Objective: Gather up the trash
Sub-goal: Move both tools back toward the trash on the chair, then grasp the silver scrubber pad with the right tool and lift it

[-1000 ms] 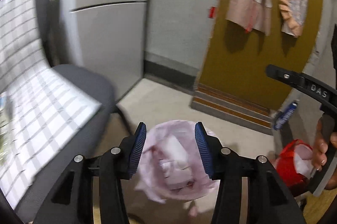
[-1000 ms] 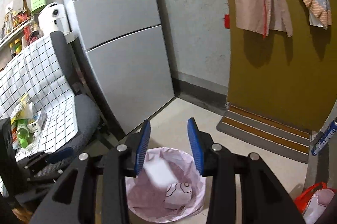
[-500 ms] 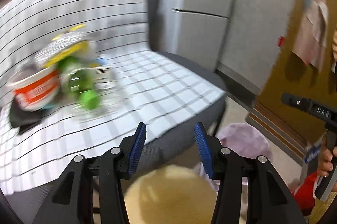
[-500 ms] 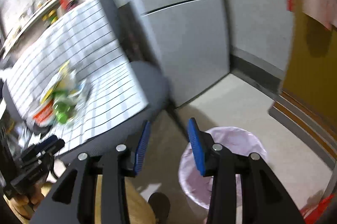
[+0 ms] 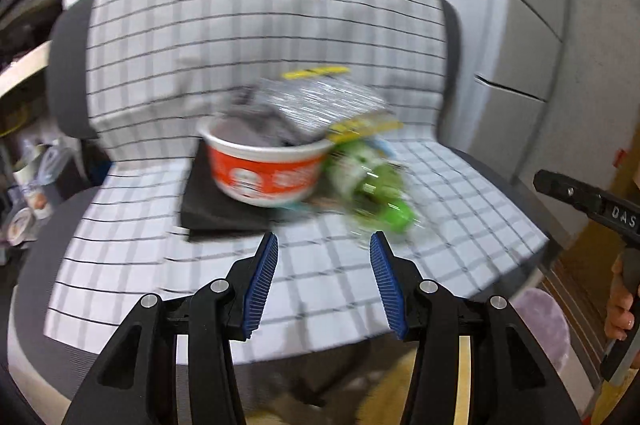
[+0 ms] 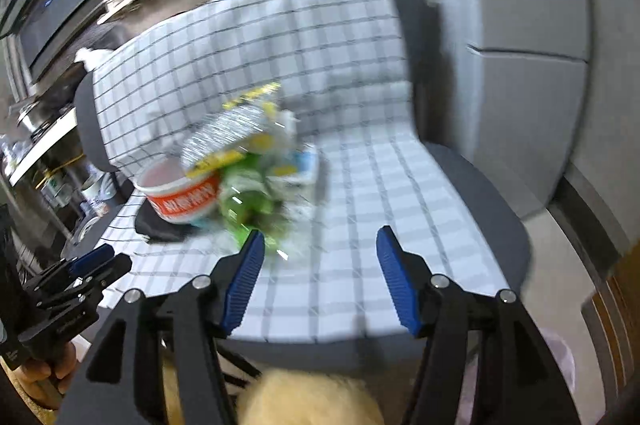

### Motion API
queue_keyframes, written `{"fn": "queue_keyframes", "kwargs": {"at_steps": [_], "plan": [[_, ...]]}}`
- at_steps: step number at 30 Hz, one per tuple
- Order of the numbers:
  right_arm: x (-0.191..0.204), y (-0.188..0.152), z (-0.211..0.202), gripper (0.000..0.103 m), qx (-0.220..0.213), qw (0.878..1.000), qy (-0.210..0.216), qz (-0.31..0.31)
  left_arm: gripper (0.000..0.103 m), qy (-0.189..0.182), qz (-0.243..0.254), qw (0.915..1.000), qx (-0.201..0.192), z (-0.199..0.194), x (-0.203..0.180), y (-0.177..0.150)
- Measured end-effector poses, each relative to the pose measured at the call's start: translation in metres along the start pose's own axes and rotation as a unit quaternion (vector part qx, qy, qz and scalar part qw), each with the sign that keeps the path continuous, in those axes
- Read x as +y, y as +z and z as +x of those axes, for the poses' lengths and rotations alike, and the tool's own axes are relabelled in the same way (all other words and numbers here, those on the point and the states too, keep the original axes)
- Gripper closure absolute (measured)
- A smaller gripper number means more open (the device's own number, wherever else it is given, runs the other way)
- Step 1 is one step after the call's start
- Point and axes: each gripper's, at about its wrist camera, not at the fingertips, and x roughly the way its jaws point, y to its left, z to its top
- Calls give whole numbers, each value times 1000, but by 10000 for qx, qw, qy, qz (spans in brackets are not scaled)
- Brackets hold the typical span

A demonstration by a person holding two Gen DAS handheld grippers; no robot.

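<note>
One orange-and-white noodle bowl [image 5: 266, 171], crumpled green bottle [image 5: 374, 187], silver wrapper [image 5: 320, 105]

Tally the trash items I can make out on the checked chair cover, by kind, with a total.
Instant noodle bowl: 1
Green plastic bottle: 1
Silver foil wrapper: 1
Flat black item under the bowl: 1
Total: 4 distinguishable; blur may hide smaller scraps in the pile.
</note>
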Motion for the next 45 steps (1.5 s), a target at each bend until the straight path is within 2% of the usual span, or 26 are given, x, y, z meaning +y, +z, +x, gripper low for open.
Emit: {"fn": "queue_keyframes", "kwargs": {"at_steps": [6, 10, 18, 23, 25, 28, 32, 33, 36, 38, 42, 45], "plan": [[37, 36, 51, 45, -27, 9979, 215, -604, 53, 266, -255, 9993, 22, 4, 33, 14], [52, 55, 77, 45, 51, 9966, 325, -753, 53, 450, -320, 9985, 48, 9, 50, 27], [54, 77, 112, 45, 206, 9961, 276, -816, 53, 961, -481, 9941, 136, 23, 88, 56], [52, 88, 147, 45, 433, 9953, 254, -825, 53, 1163, -645, 9909, 226, 29, 111, 60], [51, 90, 159, 48, 517, 9955, 252, -755, 53, 1177, -707, 9902, 260, 32, 117, 59], [51, 90, 171, 63, 644, 9954, 259, -653, 53, 1154, -750, 9899, 331, 35, 120, 54], [64, 94, 168, 72, 514, 9942, 242, -909, 53, 1107, -765, 9903, 344, 35, 122, 52], [68, 95, 167, 80, 503, 9936, 263, -978, 53, 1086, -761, 9906, 334, 34, 121, 53], [81, 103, 160, 92, 299, 9928, 341, -1111, 53, 1056, -740, 9912, 287, 30, 116, 54], [89, 110, 150, 95, 106, 9923, 485, -1134, 53, 1034, -704, 9918, 260, 26, 111, 55], [95, 133, 108, 95, -499, 9888, 1141, -824, 53, 943, -567, 9937, 187, 18, 98, 57], [89, 142, 62, 95, -1105, 9864, 1030, -652, 49, 851, -331, 9958, 116, 13, 81, 59]]}}
